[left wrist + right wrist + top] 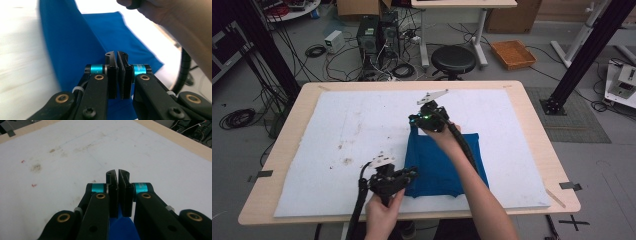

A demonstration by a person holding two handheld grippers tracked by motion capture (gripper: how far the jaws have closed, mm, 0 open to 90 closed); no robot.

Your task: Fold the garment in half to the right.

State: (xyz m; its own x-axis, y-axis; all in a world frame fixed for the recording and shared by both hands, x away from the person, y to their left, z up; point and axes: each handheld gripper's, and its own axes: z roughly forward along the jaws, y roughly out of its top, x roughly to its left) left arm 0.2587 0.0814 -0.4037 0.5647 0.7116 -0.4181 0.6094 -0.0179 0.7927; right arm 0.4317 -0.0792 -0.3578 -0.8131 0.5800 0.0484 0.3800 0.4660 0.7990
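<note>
My left gripper (412, 175) sits at the near left corner of the blue cloth (443, 165), low over the white mat (337, 130). In the left gripper view my jaws stand pressed together with only a hairline between the pads, the blue fabric just behind and under them; I judge I am pinching the cloth's edge here, though the pinch itself is hidden by the pads. I hold this corner, I think, so the fabric stays taut and flat against what my other hand does.

The cloth lies a little right of the mat's middle, toward my side of the wooden table (287, 125). It is a deep, even blue, roughly rectangular, looking folded, mostly flat with soft creases.

My right gripper (418, 119) reaches to the far left corner of the cloth. Its jaws are also shut, and a wedge of blue shows right beneath them, so I take it that this corner is clamped. Holding both left corners suits lifting or folding that edge across.
</note>
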